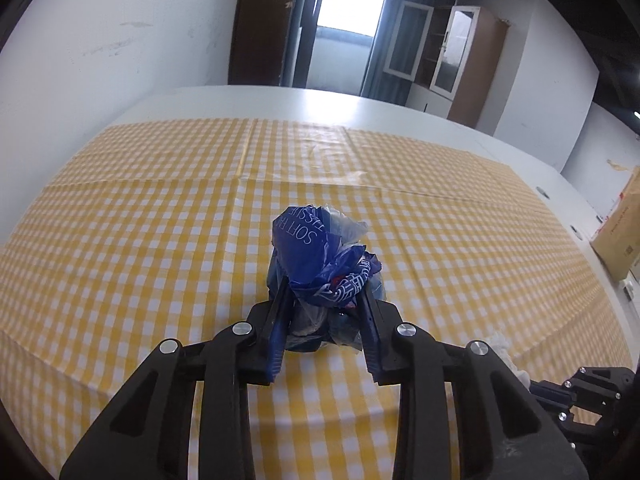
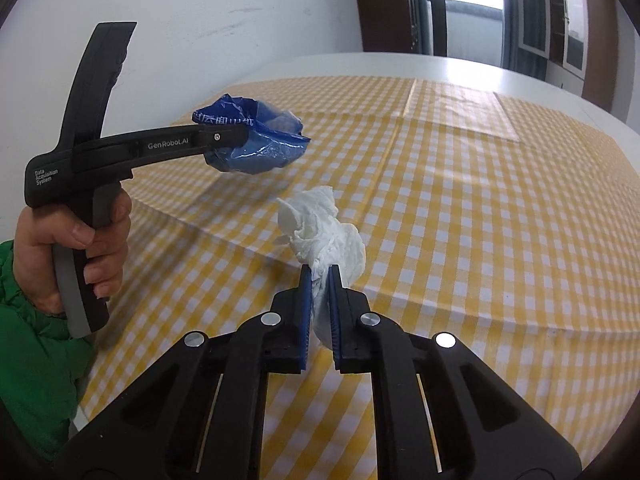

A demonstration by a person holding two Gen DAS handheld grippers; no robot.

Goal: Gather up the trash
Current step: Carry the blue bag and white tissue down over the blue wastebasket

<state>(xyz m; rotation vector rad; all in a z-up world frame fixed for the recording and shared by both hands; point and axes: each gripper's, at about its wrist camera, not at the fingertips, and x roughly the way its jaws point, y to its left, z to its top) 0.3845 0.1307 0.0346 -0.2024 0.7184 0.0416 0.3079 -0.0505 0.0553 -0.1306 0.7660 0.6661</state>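
Note:
My left gripper (image 1: 323, 286) is shut on a crumpled blue plastic tissue wrapper (image 1: 320, 254) and holds it above the yellow checked tablecloth (image 1: 140, 240). The right wrist view shows that gripper (image 2: 236, 136) from the side, with the wrapper (image 2: 260, 140) in the air above the cloth. My right gripper (image 2: 319, 276) is shut on a crumpled white tissue (image 2: 324, 228) and holds it above the tablecloth (image 2: 480, 220). The tissue (image 1: 500, 344) and the right gripper's body show at the lower right of the left wrist view.
The cloth covers a white table (image 1: 280, 100) that stands against a white wall (image 1: 100, 40). A cardboard box (image 1: 620, 224) stands off the table's right side. A doorway and cabinets (image 1: 448, 48) are at the far end of the room.

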